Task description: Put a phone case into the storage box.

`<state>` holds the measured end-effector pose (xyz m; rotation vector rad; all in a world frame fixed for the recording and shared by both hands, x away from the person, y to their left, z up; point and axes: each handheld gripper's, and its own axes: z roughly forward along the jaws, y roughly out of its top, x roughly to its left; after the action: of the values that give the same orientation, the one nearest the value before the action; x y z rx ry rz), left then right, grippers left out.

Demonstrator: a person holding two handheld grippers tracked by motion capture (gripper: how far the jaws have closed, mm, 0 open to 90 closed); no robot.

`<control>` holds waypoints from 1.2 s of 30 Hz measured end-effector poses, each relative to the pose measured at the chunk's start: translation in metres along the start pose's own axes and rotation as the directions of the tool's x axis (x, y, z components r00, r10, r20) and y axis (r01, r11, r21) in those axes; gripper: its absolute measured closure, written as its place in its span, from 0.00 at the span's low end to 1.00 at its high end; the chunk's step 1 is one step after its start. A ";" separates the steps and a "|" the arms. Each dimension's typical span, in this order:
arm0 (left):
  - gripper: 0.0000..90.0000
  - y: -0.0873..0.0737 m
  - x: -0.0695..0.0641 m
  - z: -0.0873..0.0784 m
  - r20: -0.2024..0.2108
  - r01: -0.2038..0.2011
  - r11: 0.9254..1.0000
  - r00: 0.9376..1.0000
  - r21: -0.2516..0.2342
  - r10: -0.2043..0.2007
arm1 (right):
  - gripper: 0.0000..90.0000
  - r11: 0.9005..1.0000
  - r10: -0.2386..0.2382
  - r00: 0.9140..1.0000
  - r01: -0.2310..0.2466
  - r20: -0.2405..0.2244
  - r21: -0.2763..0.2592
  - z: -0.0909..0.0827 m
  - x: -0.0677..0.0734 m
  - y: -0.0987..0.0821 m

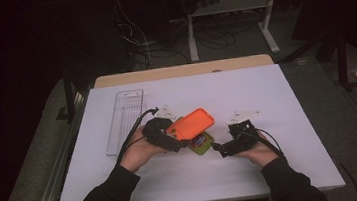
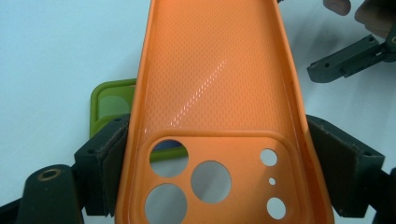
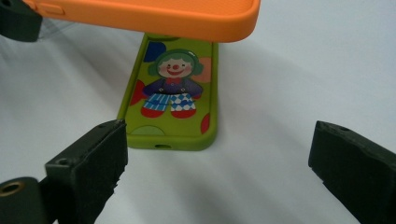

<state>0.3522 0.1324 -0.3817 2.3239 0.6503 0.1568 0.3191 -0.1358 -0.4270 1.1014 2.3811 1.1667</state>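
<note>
Here our green case point(image 3: 170, 100) lies flat on the table point(image 1: 274, 171) straight ahead of the right claw point(image 3: 217, 172), long axis pointing away, short end nearest; that claw gapes empty. It looks rubbery, with a printed clown. Above it, our left claw point(image 2: 210, 172) clamps the glossy orange case point(image 2: 212, 93) at its camera end.

Open tongs point(image 3: 217, 172) face green clown case point(image 3: 175, 98), orange case point(image 3: 154, 16) above.

We see the raised phone case point(image 1: 190, 124) over the second case point(image 1: 201, 143) lying on the table point(image 1: 266, 91); a clear tray point(image 1: 124, 118) lies at its nine o'clock, well apart.
</note>
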 end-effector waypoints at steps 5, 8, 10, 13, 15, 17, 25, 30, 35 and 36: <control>0.18 0.000 -0.001 0.001 0.006 0.000 1.000 1.000 0.004 0.000 | 0.04 0.999 -0.050 0.998 0.050 0.026 -0.005 0.000 0.003 0.002; 0.18 0.001 -0.002 0.001 0.013 0.010 1.000 1.000 -0.007 -0.010 | 0.04 0.997 -0.075 0.996 0.075 0.049 -0.012 -0.001 0.005 0.003; 0.18 0.001 -0.002 0.001 0.010 0.007 1.000 1.000 -0.004 -0.006 | 0.04 0.995 -0.093 0.994 0.094 0.054 -0.018 -0.001 0.006 0.004; 0.18 0.001 -0.002 0.000 0.010 -0.005 1.000 1.000 0.006 0.005 | 0.04 0.991 -0.133 0.988 0.135 0.076 -0.021 -0.002 0.009 0.004; 0.18 0.001 -0.004 0.002 0.009 0.020 1.000 1.000 -0.014 -0.020 | 0.04 0.989 -0.145 0.986 0.147 0.080 -0.016 -0.002 0.009 0.004; 0.18 0.001 -0.004 0.001 0.008 0.008 1.000 1.000 -0.004 -0.008 | 0.04 0.986 -0.163 0.983 0.166 0.090 -0.022 -0.002 0.010 0.004; 0.18 0.000 -0.002 0.001 0.008 0.003 1.000 1.000 0.006 -0.004 | 0.04 0.974 -0.218 0.967 0.224 0.131 -0.029 -0.004 0.012 0.006; 0.18 0.000 -0.002 0.001 0.007 0.002 1.000 1.000 0.008 -0.002 | 0.04 0.964 -0.256 0.952 0.265 0.169 -0.034 -0.005 0.012 0.007; 0.18 0.001 -0.002 0.000 0.006 -0.017 1.000 1.000 0.017 0.017 | 0.04 0.940 -0.324 0.923 0.339 0.210 -0.043 -0.007 0.015 0.007; 0.18 0.001 -0.002 0.000 0.006 -0.017 1.000 1.000 0.018 0.017 | 0.04 0.934 -0.337 0.916 0.354 0.219 -0.044 -0.007 0.015 0.007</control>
<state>0.3512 0.1310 -0.3812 2.3468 0.6313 0.1531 0.3090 -0.1259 -0.4155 0.6965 2.2249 0.9650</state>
